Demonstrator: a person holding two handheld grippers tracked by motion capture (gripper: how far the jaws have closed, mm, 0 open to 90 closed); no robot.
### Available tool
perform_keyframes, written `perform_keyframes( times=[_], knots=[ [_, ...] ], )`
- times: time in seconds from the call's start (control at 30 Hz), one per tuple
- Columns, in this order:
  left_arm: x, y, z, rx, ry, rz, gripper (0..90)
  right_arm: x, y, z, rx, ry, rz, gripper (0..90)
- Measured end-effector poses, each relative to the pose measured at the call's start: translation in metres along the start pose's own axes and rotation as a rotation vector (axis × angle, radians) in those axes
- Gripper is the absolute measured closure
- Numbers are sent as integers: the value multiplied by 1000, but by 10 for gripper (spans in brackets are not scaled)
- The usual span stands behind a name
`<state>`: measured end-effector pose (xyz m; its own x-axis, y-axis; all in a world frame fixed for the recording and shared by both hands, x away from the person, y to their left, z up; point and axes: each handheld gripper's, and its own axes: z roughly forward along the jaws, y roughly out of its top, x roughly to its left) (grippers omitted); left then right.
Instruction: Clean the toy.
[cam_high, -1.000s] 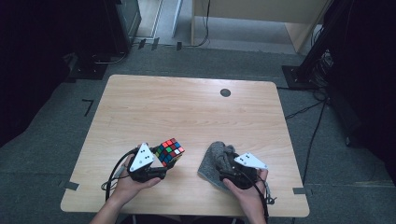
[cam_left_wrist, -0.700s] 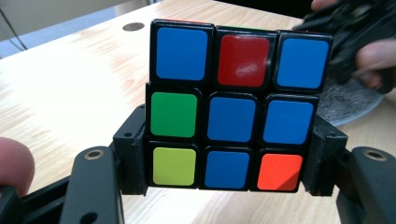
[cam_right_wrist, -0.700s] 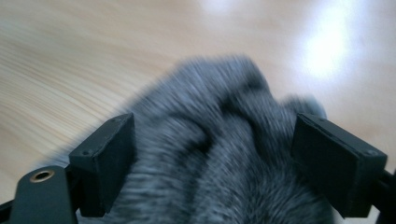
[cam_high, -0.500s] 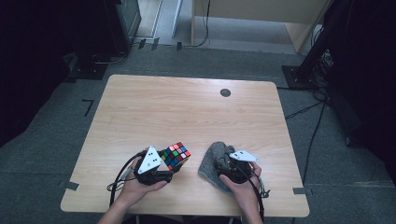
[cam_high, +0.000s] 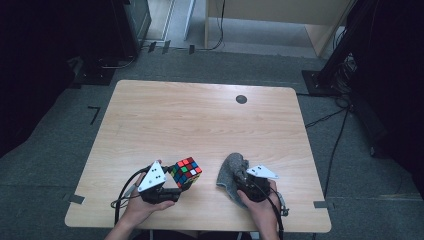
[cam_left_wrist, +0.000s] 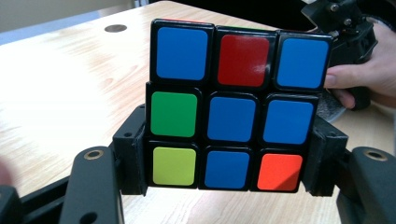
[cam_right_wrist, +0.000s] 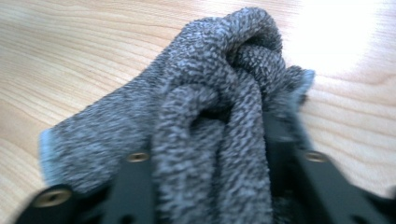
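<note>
High view: a person's two hands come in at the near edge of the table (cam_high: 200, 120), each with a gripper.
Left gripper: the left gripper (cam_high: 176, 181) sits near the table's near-left part, its grey plate on top, cable looping back toward the near edge.
Left jaws: clenched on the cube (cam_high: 185, 171), one black jaw on each side of it.
Cube: held just above the table, right of the left hand (cam_high: 137, 205); in the high view its top shows red, green, blue and orange tiles.
Left gripper view: the cube (cam_left_wrist: 236, 105) faces the camera with a mostly blue face, plus one red, one green, one yellow-green and one orange tile; the pads (cam_left_wrist: 133, 156) press its lower sides.
Right gripper: the right gripper (cam_high: 243, 179) is near the near edge, right of the cube and apart from it, held by the right hand (cam_high: 262, 207).
Right jaws: they have just been closing, and now pinch a fold of the cloth (cam_high: 231, 175) between them.
Cloth: grey, bunched, lying on the table at the near middle-right, between the two grippers.
Right gripper view: the cloth (cam_right_wrist: 205, 116) rises in a thick fold between the two black jaws, with a pale blue edge at its left; wood grain lies around it.
Far side: a small dark hole (cam_high: 241, 99) in the tabletop, well apart from both hands.
</note>
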<state>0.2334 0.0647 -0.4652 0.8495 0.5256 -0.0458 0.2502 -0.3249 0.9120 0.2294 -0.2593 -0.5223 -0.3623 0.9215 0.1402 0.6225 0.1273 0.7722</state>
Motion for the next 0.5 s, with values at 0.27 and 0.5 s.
perform_keyframes(
  times=[0.27, 0.5],
  knots=[
    [-10, -3, 8, 52, -6, 114, 338, 15, 15, -34, -153, 199, 101, 729],
    [-28, -3, 19, 85, -18, 165, 338, 82, 47, -72, -254, 382, -10, 726]
  ],
)
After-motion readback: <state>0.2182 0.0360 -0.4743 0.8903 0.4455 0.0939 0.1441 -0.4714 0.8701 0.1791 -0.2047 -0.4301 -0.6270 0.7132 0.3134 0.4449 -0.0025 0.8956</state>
